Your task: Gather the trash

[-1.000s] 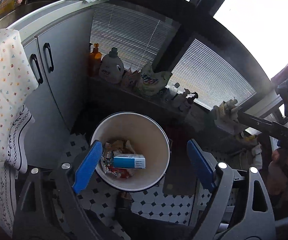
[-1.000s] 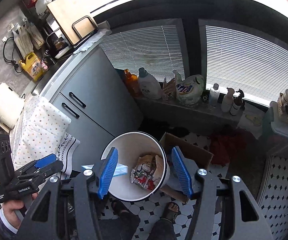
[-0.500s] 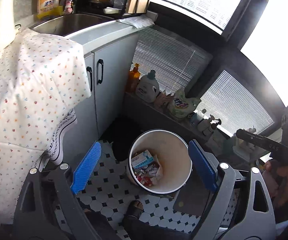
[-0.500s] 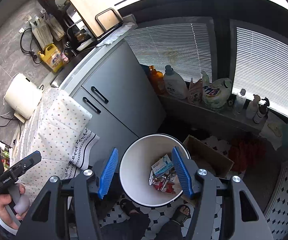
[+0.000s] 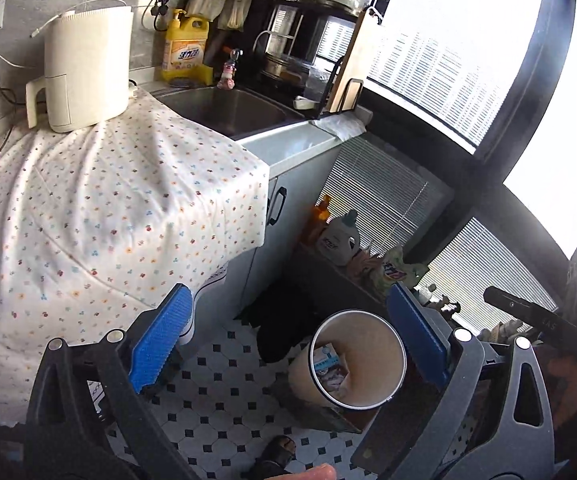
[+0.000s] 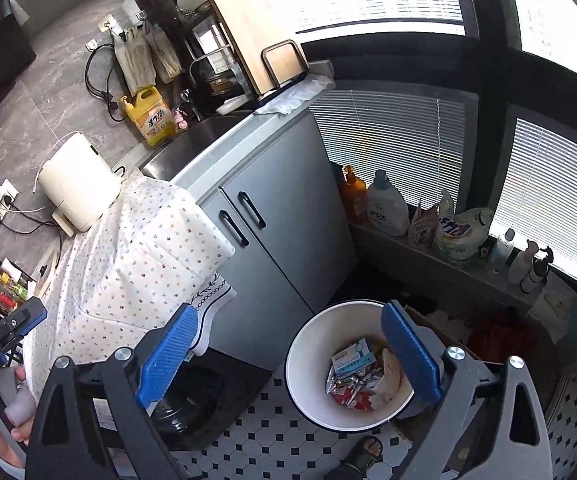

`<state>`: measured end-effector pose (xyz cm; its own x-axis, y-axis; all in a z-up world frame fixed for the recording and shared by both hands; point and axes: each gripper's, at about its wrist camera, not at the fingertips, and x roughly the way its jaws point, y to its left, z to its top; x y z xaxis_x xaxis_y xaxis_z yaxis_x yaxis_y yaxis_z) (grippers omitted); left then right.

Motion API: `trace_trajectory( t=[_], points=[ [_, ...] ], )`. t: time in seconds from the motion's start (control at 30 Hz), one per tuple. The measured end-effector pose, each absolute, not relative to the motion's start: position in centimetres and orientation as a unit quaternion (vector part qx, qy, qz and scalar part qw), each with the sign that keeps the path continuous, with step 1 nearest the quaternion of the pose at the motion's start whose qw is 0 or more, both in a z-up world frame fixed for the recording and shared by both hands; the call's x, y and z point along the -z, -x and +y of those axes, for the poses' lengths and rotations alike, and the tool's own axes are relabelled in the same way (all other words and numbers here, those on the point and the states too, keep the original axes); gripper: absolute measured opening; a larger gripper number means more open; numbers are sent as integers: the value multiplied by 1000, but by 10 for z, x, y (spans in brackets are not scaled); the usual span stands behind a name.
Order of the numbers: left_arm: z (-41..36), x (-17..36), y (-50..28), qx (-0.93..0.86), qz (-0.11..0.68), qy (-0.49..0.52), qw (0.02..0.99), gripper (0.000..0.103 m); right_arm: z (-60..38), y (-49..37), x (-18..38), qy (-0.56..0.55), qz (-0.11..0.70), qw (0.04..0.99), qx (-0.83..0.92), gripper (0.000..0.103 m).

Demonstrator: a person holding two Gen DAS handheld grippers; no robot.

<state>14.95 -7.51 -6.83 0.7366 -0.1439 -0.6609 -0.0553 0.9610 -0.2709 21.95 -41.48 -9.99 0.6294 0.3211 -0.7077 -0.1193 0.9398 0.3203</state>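
both grippers, left gripper and right gripper, spread wide, just opened further, nothing between pads. blue-white carton and wrappers inside white bin on floor. no further trash visible; collection apparently near done.

The bin's far base is hidden by the cardboard box. The sandalled foot is cut off by the lower edge. Labels on the windowsill bottles are too small to be read.
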Motion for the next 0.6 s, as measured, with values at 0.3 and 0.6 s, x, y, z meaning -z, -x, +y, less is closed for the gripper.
trace_trajectory(
  t=[0.3,0.6],
  points=[
    [-9,29,-81,-4,332,136,933,97,-351,-172,56,-105,389,905,-136,95],
    [31,10,-11,-30,308,146,940,97,-303,-116,27,-85,361,914,-163,95]
  ],
)
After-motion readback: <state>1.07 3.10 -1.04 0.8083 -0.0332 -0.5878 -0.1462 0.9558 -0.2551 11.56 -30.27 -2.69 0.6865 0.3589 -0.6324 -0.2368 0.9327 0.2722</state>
